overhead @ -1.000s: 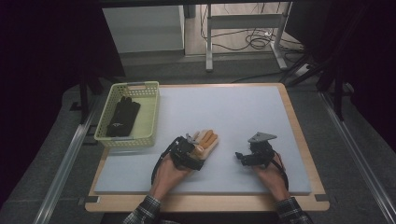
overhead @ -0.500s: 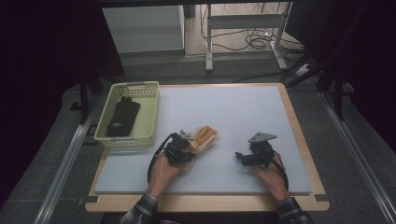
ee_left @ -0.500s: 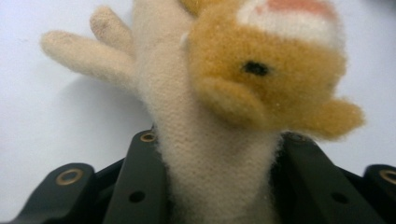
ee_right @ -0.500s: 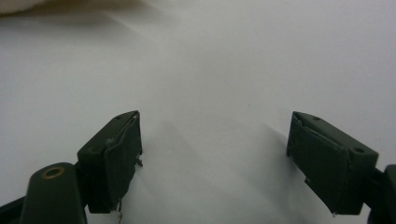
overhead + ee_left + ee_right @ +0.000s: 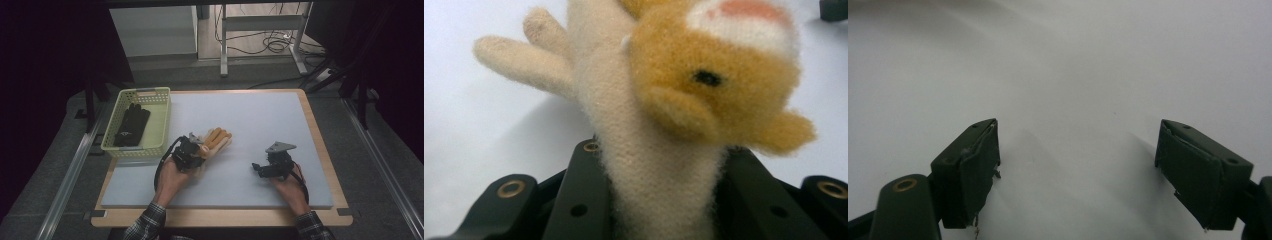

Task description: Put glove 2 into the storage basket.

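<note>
A fuzzy cream and orange glove (image 5: 216, 140) with an animal face lies left of the middle of the white mat (image 5: 260, 115). My left gripper (image 5: 196, 151) has just been closing, and its jaws now pinch the glove's cuff. In the left gripper view the glove (image 5: 704, 95) rises between the two black jaws of the left gripper (image 5: 664, 200), its fingers spreading away. My right gripper (image 5: 260, 167) rests low over the mat at the right. In the right gripper view, the right gripper (image 5: 1078, 170) stands open with bare mat between its jaws.
A pale green basket (image 5: 145, 92) sits at the mat's left edge, with a black glove (image 5: 131, 125) lying in it. The wooden table edge (image 5: 320, 150) frames the mat. Desk legs and cables (image 5: 270, 45) stand on the floor beyond.
The left gripper has shut on the glove's cuff and risen a little with it. The right gripper has stayed where it was.
</note>
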`<state>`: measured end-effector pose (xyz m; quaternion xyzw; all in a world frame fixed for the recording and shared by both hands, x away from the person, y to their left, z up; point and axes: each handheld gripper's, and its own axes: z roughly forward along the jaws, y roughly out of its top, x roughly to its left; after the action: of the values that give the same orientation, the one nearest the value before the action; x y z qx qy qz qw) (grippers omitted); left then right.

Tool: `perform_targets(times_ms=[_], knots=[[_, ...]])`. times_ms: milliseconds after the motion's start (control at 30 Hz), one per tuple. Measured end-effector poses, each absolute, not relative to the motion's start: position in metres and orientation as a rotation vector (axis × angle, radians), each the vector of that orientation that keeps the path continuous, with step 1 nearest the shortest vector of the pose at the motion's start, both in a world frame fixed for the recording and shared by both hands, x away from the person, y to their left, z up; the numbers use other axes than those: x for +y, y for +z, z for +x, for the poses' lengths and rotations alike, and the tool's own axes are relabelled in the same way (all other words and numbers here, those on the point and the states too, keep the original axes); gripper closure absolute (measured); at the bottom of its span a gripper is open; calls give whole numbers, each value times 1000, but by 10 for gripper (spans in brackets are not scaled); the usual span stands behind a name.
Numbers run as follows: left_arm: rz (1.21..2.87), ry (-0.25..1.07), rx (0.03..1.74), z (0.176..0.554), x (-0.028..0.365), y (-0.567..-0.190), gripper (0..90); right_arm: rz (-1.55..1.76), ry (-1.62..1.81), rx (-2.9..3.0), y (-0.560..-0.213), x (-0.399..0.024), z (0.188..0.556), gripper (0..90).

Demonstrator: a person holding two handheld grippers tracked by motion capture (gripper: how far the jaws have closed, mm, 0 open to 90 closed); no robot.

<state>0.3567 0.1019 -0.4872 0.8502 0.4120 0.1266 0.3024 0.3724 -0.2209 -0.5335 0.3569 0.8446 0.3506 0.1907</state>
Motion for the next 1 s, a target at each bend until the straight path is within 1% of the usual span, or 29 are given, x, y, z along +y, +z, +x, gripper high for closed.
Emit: perform_targets(times_ms=[333, 567, 767, 1000], knots=[[2233, 378, 1128, 373, 117, -461, 711, 1000, 984, 2372, -534, -221, 372, 178], [2205, 419, 1177, 387, 137, -440, 707, 998, 985, 2371, -534, -221, 372, 178], [2158, 461, 1256, 398, 161, -422, 703, 998, 984, 2371, -534, -221, 372, 178], [2087, 523, 1377, 412, 201, -408, 701, 997, 984, 2371, -534, -221, 372, 178]])
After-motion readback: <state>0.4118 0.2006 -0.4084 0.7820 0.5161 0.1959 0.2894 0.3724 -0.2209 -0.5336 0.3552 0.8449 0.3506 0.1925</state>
